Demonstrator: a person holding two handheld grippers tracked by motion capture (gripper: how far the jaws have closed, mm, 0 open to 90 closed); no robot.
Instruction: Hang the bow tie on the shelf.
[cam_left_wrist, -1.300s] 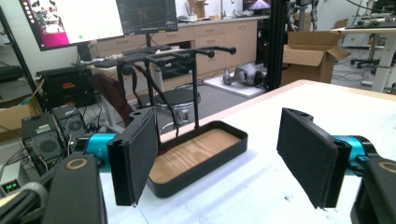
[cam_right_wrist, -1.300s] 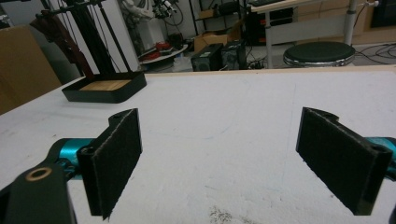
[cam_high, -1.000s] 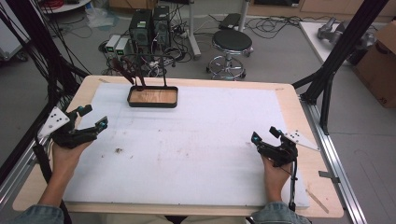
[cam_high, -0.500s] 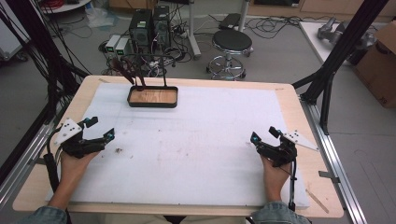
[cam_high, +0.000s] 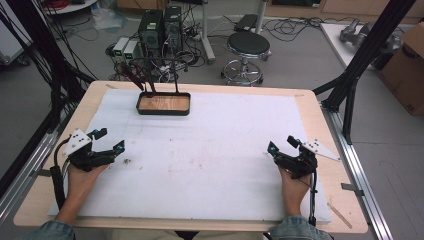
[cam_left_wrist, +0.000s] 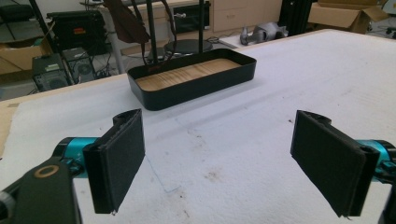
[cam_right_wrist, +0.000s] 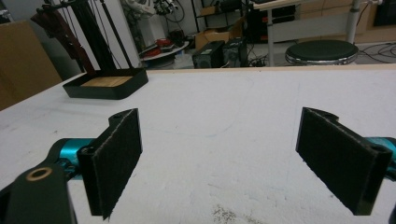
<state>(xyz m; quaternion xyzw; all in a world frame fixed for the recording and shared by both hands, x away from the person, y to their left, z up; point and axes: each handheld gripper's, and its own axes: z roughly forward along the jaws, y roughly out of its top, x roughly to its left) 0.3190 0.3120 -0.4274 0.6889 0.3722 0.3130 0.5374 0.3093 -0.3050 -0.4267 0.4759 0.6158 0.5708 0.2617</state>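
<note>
A black tray with a wooden bottom (cam_high: 164, 103) stands at the far middle-left of the white mat (cam_high: 210, 145); thin black posts rise behind it, with a dark brown thing hanging there. The tray (cam_left_wrist: 194, 79) lies ahead in the left gripper view, and the same tray (cam_right_wrist: 107, 84) sits far left in the right gripper view. My left gripper (cam_high: 109, 141) rests low at the mat's left edge, open, nothing between its pads (cam_left_wrist: 119, 158). At the right side my right gripper (cam_high: 282, 144) is open too, its pads (cam_right_wrist: 116, 154) wide apart over bare mat.
The mat covers a wooden table (cam_high: 320, 115) with black frame legs at both sides. A small dark smudge (cam_high: 127, 161) marks the mat near the left gripper. Behind the table stand a stool (cam_high: 248, 47), computer boxes (cam_high: 160, 25) and cables on the floor.
The left gripper has moved toward me and a little to the right, along the mat's left edge. The right gripper has stayed in place.
</note>
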